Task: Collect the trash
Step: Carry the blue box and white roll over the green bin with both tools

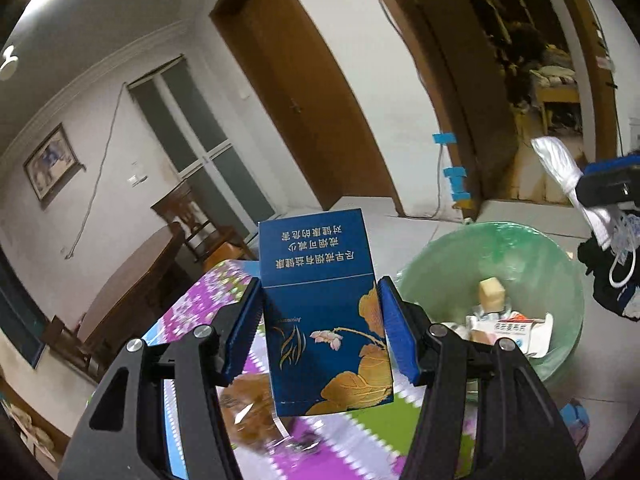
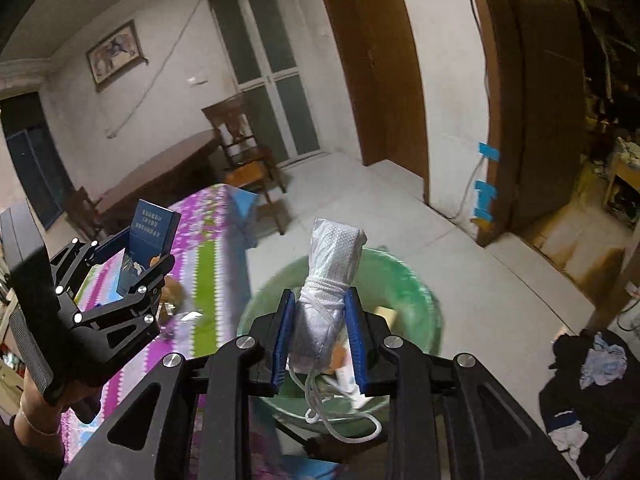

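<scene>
L gripper (image 1: pixel 320 328) clamped on blue cig pack (image 1: pixel 324 312), upright over floral tablecloth (image 1: pixel 192 304) just left of green-lined bin (image 1: pixel 560 280), R gripper (image 2: pixel 320 340) pinching rolled white mask (image 2: pixel 330 280) right over bin, prob both staged for drop-in.

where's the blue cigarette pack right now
The blue cigarette pack is clamped in the left tool, held above the flowered tablecloth, left of the green-lined bin.

White walls (image 2: pixel 448 60), wooden doors (image 1: pixel 304 92)
</scene>
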